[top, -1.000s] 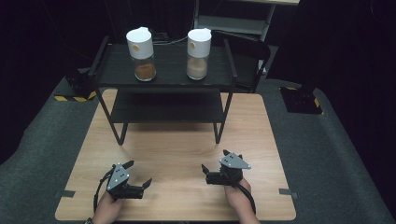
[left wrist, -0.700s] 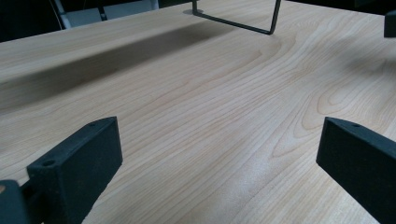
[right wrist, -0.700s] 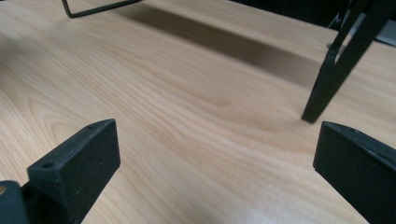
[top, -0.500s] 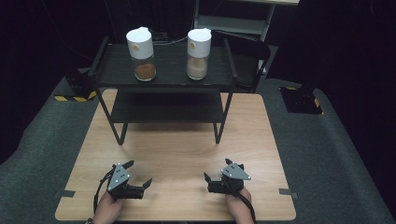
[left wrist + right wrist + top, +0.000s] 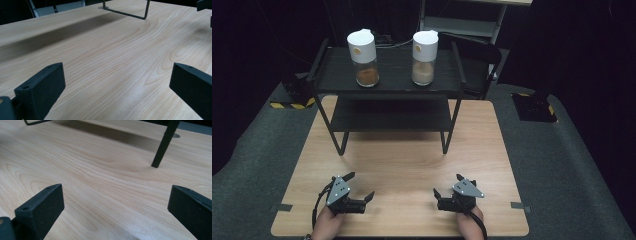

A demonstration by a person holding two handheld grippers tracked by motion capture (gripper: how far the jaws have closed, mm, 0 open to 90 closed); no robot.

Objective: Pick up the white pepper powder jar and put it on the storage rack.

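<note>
1. High view: we see two white-capped jars on the black shelf [image 5: 387, 82] top: left jar [image 5: 363, 58] with brown powder, right jar [image 5: 424, 58] with paler powder.
2. We see both hands low at the table [image 5: 412, 165] near edge.
3. Left gripper [image 5: 360, 190] and right gripper [image 5: 447, 185]: jaws wide apart, empty; jars well apart, far ahead.

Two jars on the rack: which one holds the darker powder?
The left jar, reddish-brown contents, yellow dot on its white lid; the right jar holds pale beige powder.

High view looks down; gripper views skim the shared table [image 5: 402, 165].
</note>
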